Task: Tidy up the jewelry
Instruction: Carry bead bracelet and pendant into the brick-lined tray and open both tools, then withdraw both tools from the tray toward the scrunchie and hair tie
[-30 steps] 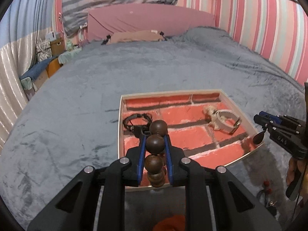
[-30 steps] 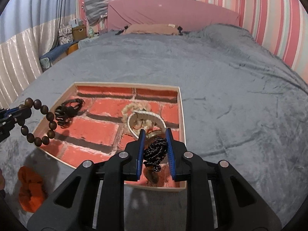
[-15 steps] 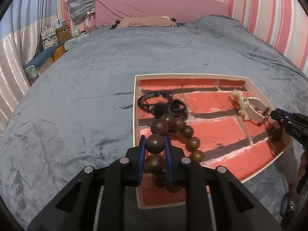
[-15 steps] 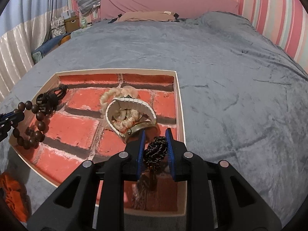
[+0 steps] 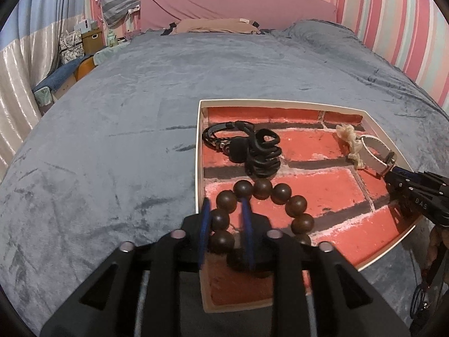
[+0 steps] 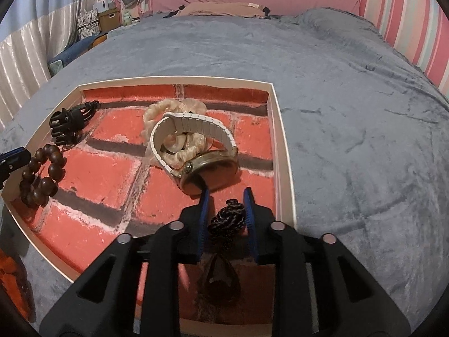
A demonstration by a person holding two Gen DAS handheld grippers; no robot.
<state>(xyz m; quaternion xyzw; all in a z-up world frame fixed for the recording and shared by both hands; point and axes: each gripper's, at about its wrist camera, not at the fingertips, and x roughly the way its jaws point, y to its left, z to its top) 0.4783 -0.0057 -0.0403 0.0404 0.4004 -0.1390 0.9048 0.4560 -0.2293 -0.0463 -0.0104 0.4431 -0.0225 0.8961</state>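
Both jaw pairs have just been opening. The left hand-held gripper [image 5: 224, 210] straddles the wooden bead bracelet [image 5: 261, 213] resting in the tray [image 5: 197, 168]; the right hand-held gripper [image 6: 226, 202] stands slack around the black beaded necklace [image 6: 227, 220].

We see both views under dim, warm indoor light, with colours muddy and a little grainy. The fisheye lens bends the striped wall [image 5: 398, 25] and the bed [image 5: 112, 140] into curves, and black corners frame each picture. Soft shadows lie beside the watch [image 6: 207, 168] and along the inner walls of the tray [image 6: 283, 151]. The blue pads [image 5: 204, 224] of the left hand-held gripper [image 5: 224, 221] look smeared with motion blur. Nearby black parts sit dark and slightly soft.
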